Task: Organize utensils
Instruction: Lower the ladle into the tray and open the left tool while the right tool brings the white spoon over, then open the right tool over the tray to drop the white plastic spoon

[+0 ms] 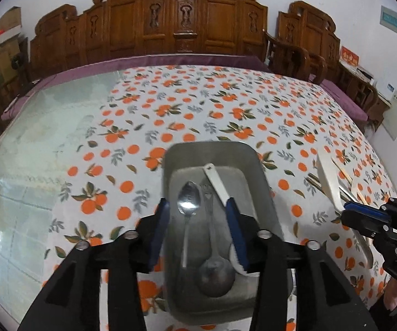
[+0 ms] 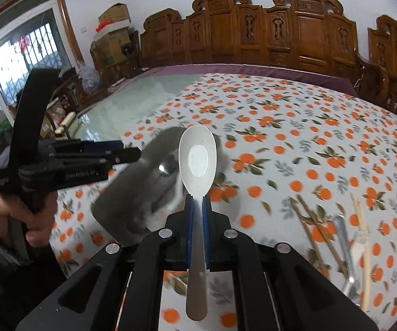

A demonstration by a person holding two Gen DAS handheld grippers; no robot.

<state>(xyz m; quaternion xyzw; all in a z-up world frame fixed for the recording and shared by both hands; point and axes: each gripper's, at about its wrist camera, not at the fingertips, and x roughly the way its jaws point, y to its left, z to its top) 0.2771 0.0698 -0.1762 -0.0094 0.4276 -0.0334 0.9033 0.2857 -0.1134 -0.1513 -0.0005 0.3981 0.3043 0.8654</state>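
A grey metal tray [image 1: 256,171] lies on the orange-print tablecloth and holds a small steel spoon [image 1: 188,201], a steel ladle [image 1: 215,270] and a white spoon [image 1: 216,183]. My left gripper [image 1: 198,215] is open, its blue fingers straddling the tray's contents just above them. My right gripper [image 2: 197,201] is shut on the handle of a second white spoon [image 2: 197,160], held bowl-forward above the tablecloth to the right of the tray [image 2: 126,201]. The right gripper also shows at the right edge of the left wrist view [image 1: 364,215].
Wooden chopsticks [image 2: 311,229], a steel utensil [image 2: 344,245] and a fork [image 2: 359,251] lie loose on the cloth at the right. The left gripper and hand show at the left of the right wrist view [image 2: 60,162]. Carved wooden chairs line the table's far side.
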